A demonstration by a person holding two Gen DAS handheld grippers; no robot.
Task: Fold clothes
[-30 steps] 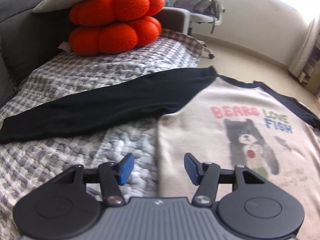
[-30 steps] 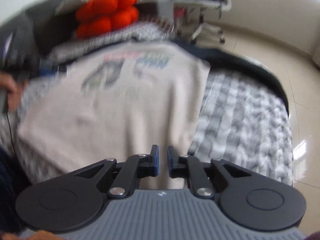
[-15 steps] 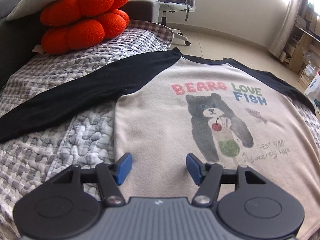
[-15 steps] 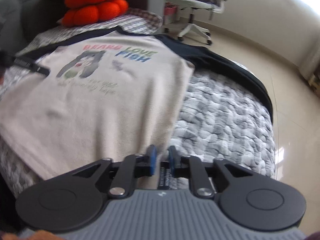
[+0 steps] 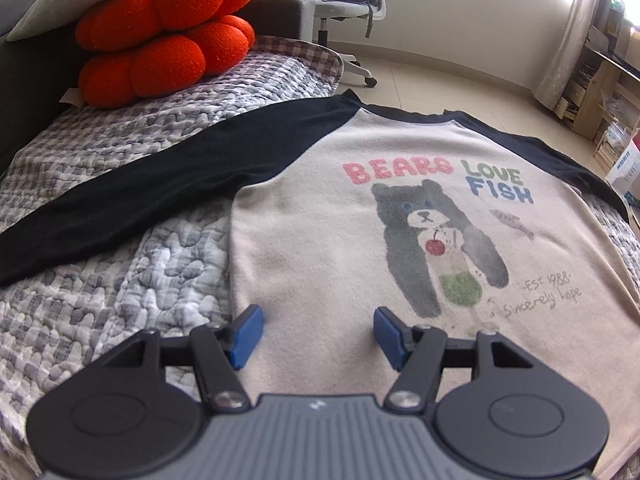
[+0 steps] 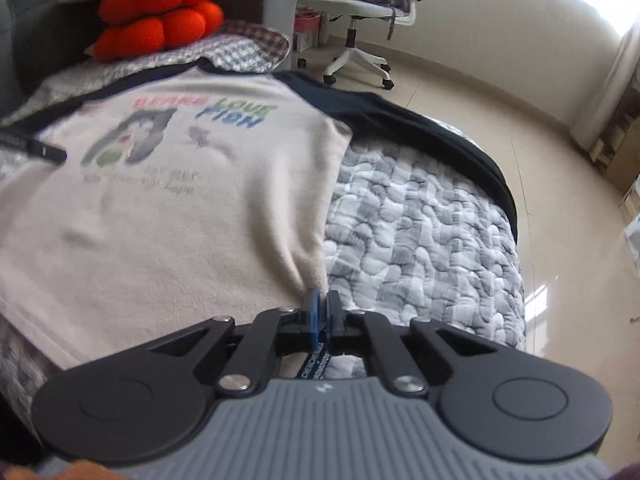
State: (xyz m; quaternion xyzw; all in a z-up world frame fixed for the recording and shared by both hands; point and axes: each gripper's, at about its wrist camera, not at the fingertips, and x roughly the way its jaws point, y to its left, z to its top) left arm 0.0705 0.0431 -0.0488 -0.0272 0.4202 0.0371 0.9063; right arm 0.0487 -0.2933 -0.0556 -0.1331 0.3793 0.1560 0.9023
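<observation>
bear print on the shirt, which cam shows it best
The left wrist view: the bear print is sharp, upright and central, its lettering readable. The right wrist view shows the same print off to the left, smeared by blur and hard to read.

Right claw pinched on cream shirt hem corner, grey quilt beside, office chair behind

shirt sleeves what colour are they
Dark navy, almost black, against the shirt's cream body. The sleeves show best in the left wrist view.
</observation>
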